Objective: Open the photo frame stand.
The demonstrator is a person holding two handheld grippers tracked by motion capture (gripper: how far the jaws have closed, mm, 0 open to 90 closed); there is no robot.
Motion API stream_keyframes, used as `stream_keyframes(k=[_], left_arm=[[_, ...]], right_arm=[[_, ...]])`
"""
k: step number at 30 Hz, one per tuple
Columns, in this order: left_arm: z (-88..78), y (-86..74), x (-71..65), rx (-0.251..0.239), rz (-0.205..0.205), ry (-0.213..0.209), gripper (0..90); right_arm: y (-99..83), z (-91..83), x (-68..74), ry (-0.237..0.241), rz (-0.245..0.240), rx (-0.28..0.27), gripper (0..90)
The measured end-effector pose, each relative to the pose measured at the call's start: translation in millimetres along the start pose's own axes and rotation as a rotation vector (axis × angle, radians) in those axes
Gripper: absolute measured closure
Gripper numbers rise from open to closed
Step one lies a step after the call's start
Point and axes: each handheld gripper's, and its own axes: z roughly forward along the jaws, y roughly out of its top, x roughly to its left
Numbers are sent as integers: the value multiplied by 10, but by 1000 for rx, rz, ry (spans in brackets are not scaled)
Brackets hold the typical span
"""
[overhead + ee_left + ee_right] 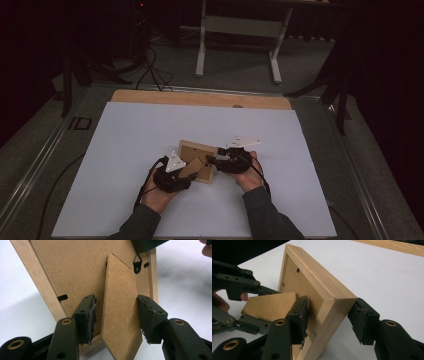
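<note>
Wooden picture frame (322,287), back side up, tilted on white tabletop (382,272). Fibreboard easel stand (270,305) folded out from backing. Right gripper (328,315) straddling frame's corner rail, one pad on the back, the other just off the outer edge. Left gripper (249,302) with jaws above and below the stand.

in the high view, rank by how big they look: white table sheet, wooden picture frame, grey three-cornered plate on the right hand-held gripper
1. White table sheet, by far the largest.
2. Wooden picture frame, partly hidden by the grippers.
3. Grey three-cornered plate, smallest, though it sits nearer the camera, so that gap is unsure.
</note>
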Motion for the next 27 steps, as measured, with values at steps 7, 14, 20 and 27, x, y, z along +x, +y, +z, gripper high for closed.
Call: stream_keyframes(k=[7,14,20,27], left_arm=[[-28,16,79,8,-68,-73,529],[-84,29,171,-13,-128,-123,572],[-96,26,210,-2,-141,-130,606],[-50,24,181,30,-125,-145,627]], right_arm=[[8,-17,21,3,-24,-3,517],[14,-34,40,5,-45,-7,527],[17,-42,49,8,-56,-10,532],[19,-49,58,8,-64,-12,538]])
